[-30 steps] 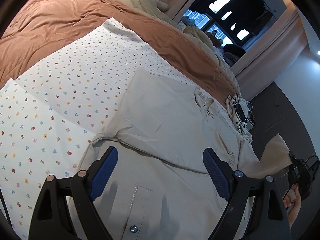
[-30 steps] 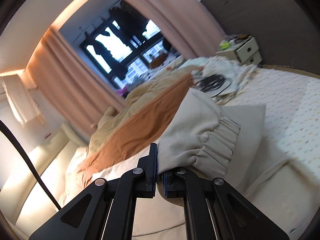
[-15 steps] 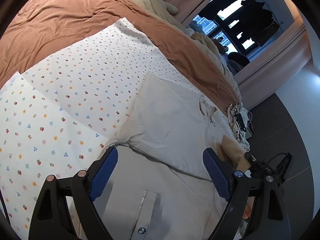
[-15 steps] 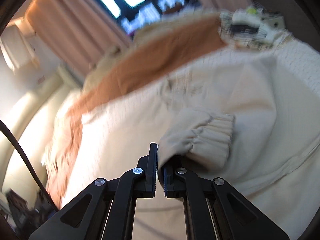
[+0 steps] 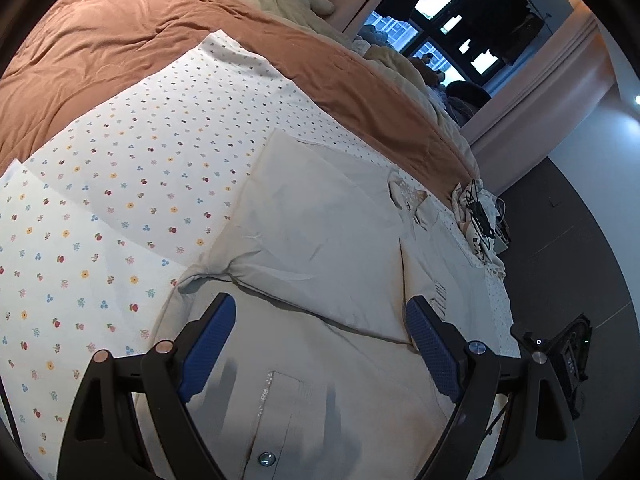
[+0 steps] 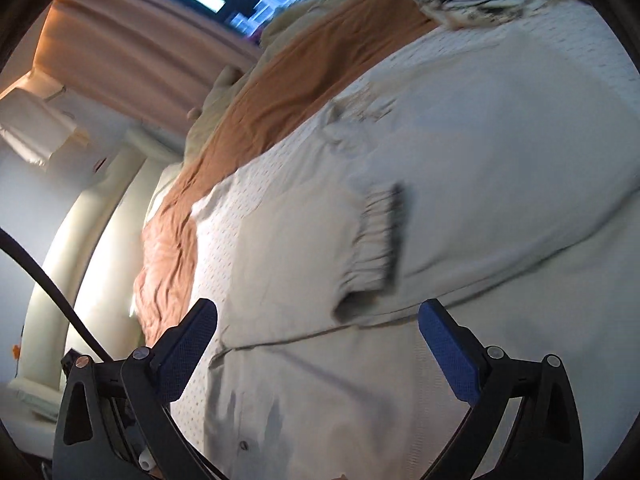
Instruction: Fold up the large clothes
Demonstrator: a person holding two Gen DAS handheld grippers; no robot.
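A big beige jacket (image 5: 320,240) lies flat on the bed (image 5: 120,200), on the sheet with little flowers. The right claw (image 6: 318,344) has just been opening, and now its jaws stand wide with nothing between them. The sleeve cuff (image 6: 376,236) lies on the jacket's body, just ahead of this claw and a bit to its right. The sleeve runs across the jacket. The left claw (image 5: 320,344) is wide open too and holds nothing. It hangs over the jacket's front, near a snap button (image 5: 266,459). The right claw looks nearer to the cuff, so it would likely reach it first.
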